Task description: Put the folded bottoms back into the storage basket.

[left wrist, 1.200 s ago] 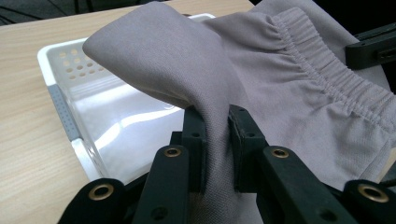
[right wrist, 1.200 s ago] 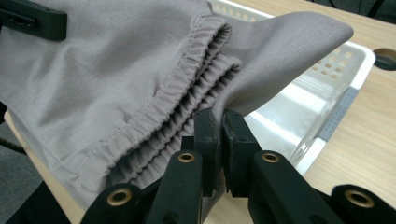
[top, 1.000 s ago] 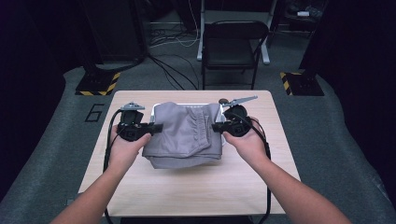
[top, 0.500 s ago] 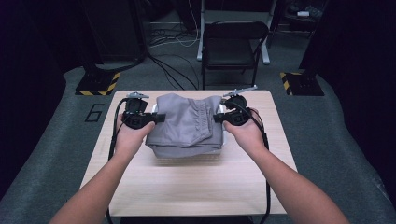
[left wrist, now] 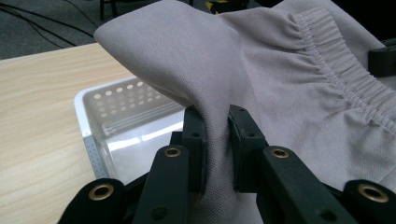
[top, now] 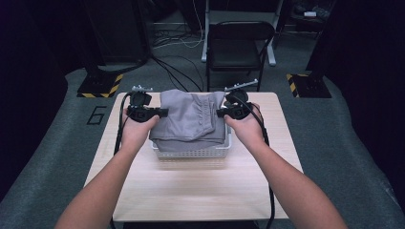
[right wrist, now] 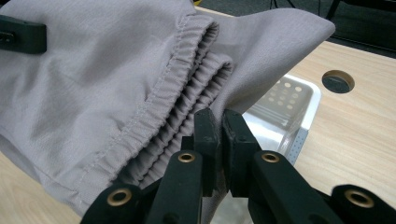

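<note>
Two tools, my left tool (top: 165, 113) at nine o'clock and right tool (top: 219, 113) at three, each pinch an edge of the folded grey shorts (top: 191, 119) held over the white perforated basket (top: 191, 152) on the counter (top: 191, 191).

The grey garment (left wrist: 289, 93) is made of soft, matt woven cloth. The basket (left wrist: 88, 121) is formed of glossy white perforated plastic. The desk (top: 191, 191) is finished in pale, smooth wood grain.
</note>
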`<state>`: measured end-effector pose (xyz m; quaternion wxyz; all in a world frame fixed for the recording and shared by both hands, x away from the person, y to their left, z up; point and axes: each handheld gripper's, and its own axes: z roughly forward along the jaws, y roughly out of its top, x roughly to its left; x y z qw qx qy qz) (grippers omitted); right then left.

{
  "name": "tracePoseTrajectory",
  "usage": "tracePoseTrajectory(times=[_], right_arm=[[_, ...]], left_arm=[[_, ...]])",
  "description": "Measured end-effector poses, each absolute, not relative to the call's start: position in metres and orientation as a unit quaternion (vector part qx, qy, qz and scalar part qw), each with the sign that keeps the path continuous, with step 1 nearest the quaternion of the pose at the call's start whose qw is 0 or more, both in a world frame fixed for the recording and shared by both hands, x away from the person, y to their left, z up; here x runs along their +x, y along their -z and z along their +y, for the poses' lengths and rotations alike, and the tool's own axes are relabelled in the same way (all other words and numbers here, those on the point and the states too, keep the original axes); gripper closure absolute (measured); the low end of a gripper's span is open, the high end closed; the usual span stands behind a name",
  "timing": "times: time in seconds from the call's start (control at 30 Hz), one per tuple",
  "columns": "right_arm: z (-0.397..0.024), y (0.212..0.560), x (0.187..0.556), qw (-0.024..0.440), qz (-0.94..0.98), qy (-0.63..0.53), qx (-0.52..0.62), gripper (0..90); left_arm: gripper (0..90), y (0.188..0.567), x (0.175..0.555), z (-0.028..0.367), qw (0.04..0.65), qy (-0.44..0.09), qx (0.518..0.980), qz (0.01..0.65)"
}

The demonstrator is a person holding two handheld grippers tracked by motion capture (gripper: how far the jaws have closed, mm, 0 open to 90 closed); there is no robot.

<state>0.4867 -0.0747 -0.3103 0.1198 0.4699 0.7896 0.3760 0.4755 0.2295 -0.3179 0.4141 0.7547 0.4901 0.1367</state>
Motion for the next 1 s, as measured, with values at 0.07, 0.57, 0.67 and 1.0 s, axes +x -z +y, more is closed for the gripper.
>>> tracePoseTrajectory(times=[0.07,0.57,0.67,1.0], right_arm=[[-0.074,0.312,0.491,0.122,0.786,-0.379,0.472,85.5],[-0.071,0.32,0.514,0.128,0.783,-0.367,0.486,85.5],[-0.07,0.324,0.519,0.13,0.784,-0.365,0.484,85.5],[-0.069,0.341,0.533,0.127,0.784,-0.357,0.492,85.4]], left_arm=[[78.4,0.32,0.479,0.23,0.416,-0.135,0.754,0.491],[78.5,0.333,0.502,0.231,0.416,-0.127,0.75,0.498],[78.5,0.337,0.507,0.23,0.412,-0.128,0.752,0.498],[78.5,0.351,0.52,0.228,0.402,-0.127,0.754,0.504]])
